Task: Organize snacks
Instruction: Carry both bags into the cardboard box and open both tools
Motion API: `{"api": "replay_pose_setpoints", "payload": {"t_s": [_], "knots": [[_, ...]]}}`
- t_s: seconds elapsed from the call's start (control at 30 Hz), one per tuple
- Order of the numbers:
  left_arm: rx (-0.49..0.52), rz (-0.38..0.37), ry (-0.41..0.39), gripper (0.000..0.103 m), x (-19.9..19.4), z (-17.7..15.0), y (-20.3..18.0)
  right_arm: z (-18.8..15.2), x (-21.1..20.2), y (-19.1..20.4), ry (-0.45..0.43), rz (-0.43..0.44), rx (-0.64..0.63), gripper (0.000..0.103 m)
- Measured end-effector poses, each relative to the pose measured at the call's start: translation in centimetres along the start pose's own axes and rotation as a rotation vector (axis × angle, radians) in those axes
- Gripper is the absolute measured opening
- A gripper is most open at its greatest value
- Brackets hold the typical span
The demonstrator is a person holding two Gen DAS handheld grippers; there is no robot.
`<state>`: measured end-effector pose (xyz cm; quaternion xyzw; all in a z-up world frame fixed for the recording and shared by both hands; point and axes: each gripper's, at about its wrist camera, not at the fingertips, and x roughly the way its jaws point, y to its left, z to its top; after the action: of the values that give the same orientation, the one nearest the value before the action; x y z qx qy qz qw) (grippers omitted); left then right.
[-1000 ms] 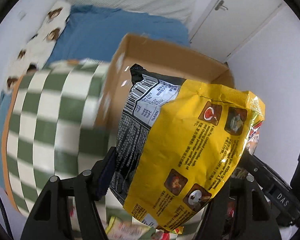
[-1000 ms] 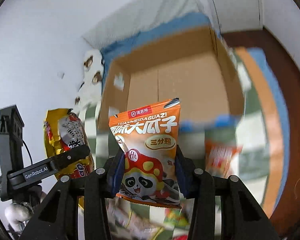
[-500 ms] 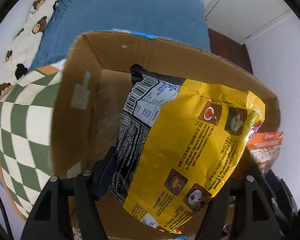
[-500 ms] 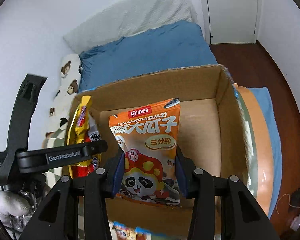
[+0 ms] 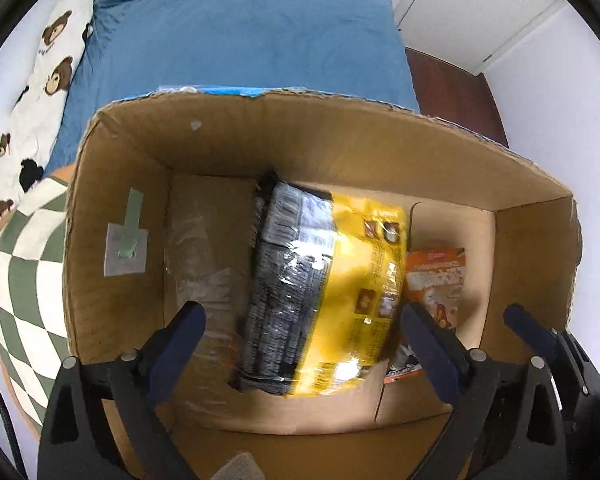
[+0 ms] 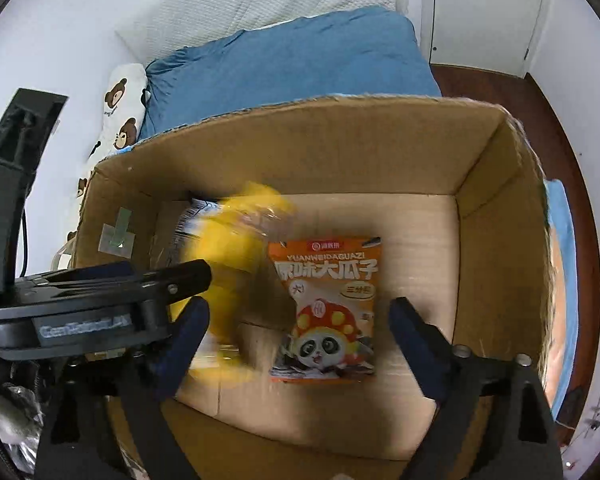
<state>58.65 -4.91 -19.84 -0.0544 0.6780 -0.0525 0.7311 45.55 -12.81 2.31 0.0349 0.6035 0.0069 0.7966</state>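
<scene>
- The left gripper (image 5: 302, 332) hangs above the cardboard box (image 5: 340, 140), jaws just opened wide and gripping nothing; the glossy yellow-and-black packet (image 5: 324, 280) lies below, between the fingers.
- The right gripper (image 6: 298, 332), also just opened wide, is empty; the flat orange panda pouch (image 6: 326, 308) lies on the box floor beneath it.
- A blue quilt (image 6: 292, 60) lies beyond the box.

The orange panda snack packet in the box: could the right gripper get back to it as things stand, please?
Probably yes: the right gripper hangs open directly above the orange packet on the box floor, nothing between; the yellow bag lies beside it.
</scene>
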Motion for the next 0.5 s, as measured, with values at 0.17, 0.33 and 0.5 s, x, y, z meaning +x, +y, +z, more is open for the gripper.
{"api": "replay_pose_setpoints", "payload": {"t_s": [0.17, 0.33, 0.5], "knots": [[0.019, 0.0, -0.051, 0.1, -1.4, -0.6, 0.0, -0.7, -0.4, -0.6, 0.006, -0.028, 0.009, 0.094], [0.045, 0.02, -0.155, 0.1, -4.5, -3.7, 0.5, -2.5, -2.4, -1.2, -0.018, -0.053, 0.033, 0.094], [0.033, 0.031, -0.263, 0.1, -7.2, -7.5, 1.5, -4.7, -4.6, -0.8, -0.073, -0.095, 0.039, 0.094]]}}
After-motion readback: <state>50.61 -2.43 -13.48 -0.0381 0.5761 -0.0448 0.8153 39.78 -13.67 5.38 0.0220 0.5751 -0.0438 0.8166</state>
